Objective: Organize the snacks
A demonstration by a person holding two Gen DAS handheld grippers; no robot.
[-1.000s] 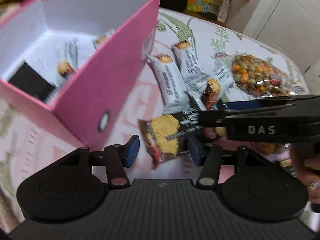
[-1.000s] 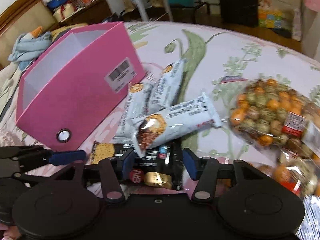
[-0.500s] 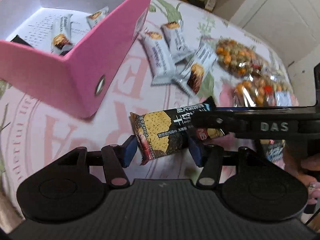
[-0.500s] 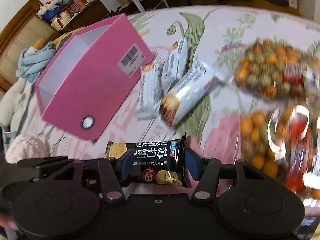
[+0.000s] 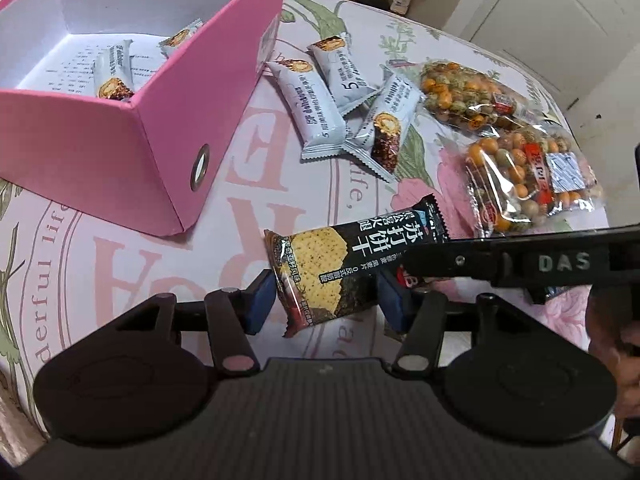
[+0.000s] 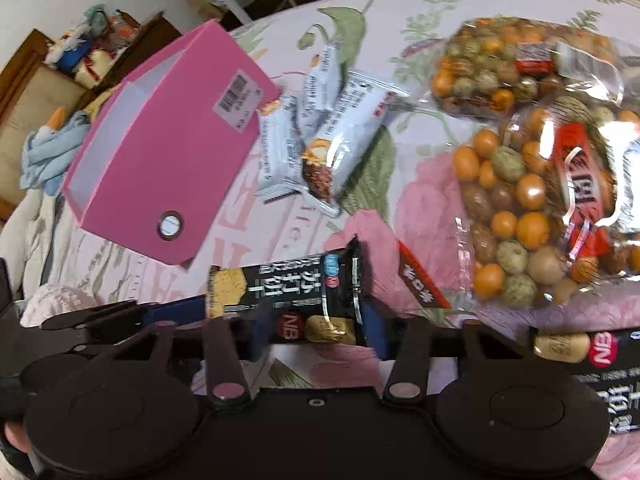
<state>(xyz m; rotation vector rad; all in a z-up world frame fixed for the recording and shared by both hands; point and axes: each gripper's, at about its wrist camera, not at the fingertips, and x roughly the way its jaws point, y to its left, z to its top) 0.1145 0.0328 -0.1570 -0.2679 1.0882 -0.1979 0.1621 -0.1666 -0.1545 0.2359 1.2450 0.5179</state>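
Snack bars (image 5: 344, 104) lie between box (image 5: 120, 128) and nut bags (image 5: 520, 184).

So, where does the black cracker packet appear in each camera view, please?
Left wrist view: black cracker packet at lower centre, between the left tongs, its right end gripped by the right tongs.
Right wrist view: lower centre, held in the right tongs.
Shared landmark: the pink box, up and left of the packet in both.

A big table (image 5: 120, 248) has a cloth with pink letters, flowers and green leaves. Behind its far edge stand white doors (image 5: 560, 12). Past its left edge sits a brown wooden cabinet (image 6: 24, 80) with colorful stuff on top.
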